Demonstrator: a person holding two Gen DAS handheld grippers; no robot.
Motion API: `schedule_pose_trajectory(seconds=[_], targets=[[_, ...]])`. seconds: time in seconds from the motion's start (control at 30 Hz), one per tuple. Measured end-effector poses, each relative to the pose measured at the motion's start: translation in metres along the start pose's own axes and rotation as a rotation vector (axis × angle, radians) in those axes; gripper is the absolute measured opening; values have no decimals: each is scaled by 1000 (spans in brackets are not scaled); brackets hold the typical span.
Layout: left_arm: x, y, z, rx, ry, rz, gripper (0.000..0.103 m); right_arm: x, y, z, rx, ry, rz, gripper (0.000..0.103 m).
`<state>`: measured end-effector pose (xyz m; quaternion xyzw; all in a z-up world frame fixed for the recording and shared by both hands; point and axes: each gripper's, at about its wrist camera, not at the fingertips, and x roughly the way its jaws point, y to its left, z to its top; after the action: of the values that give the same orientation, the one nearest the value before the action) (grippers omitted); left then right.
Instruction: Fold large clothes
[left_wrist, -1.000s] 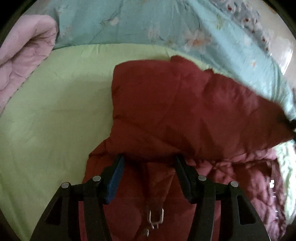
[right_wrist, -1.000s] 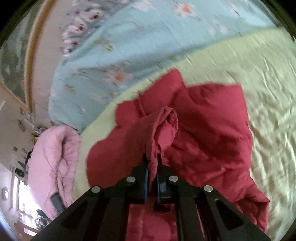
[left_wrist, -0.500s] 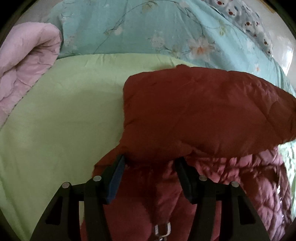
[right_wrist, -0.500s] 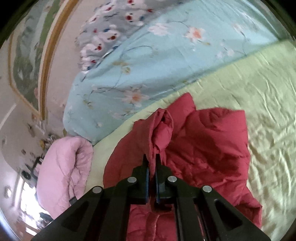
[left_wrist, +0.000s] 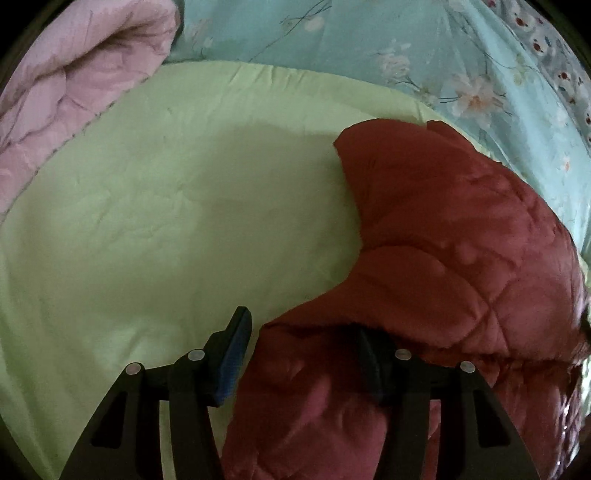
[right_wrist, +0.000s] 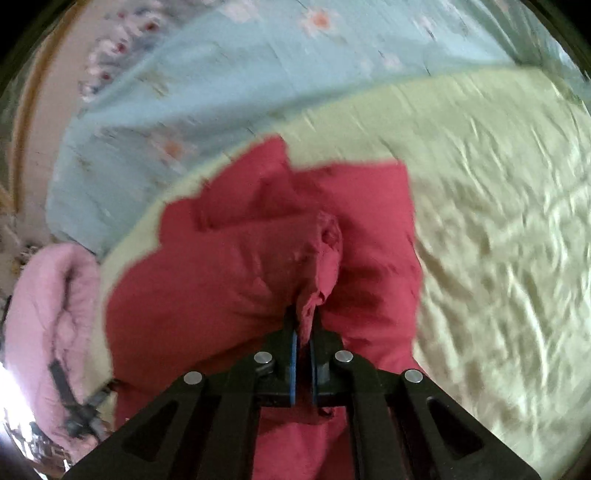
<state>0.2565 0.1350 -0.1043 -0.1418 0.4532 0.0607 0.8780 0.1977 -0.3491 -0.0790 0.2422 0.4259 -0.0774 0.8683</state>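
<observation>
A bed fills both views: a pale green sheet (left_wrist: 177, 229) over the mattress, a teal floral duvet (left_wrist: 369, 40) banked along the far side, and a pink quilt (left_wrist: 70, 92) bunched at the corner. On the sheet, toward the duvet side, lies the dark red quilted jacket (left_wrist: 461, 258), one padded panel lifted and draped over the rest.

It looks light for its bulk, soft and puffy, with a smooth shell that may slip under a shallow pinch. Thick padding will resist a sharp crease and spring back, so a seam, hem or cuff edge seems the better hold than a mid-panel bite.

The right gripper (right_wrist: 303, 325) has its fingers (right_wrist: 293, 354) pressed close together, clamped on a gathered ridge of the jacket (right_wrist: 325, 254), which rises as a rumpled fold just ahead of the tips; that view is blurred.

The left gripper (left_wrist: 306, 332) has its fingers spread wide. The blue-padded finger (left_wrist: 234, 358) stands over bare sheet, just beside the jacket's edge; the other is partly under a fold of red fabric. Whether it presses the cloth I cannot tell, but nothing is pinched.
</observation>
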Motion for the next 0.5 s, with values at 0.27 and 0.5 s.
schedule_pose_trajectory(seconds=[0.27,0.5], targets=[[-53,-7,20,70,-103,-139,43,3,-1,-7,-24,11,-29,5],[-57,-54,51,207,-168,-233,43,-8,-4,-14,-15,9,-44,5]])
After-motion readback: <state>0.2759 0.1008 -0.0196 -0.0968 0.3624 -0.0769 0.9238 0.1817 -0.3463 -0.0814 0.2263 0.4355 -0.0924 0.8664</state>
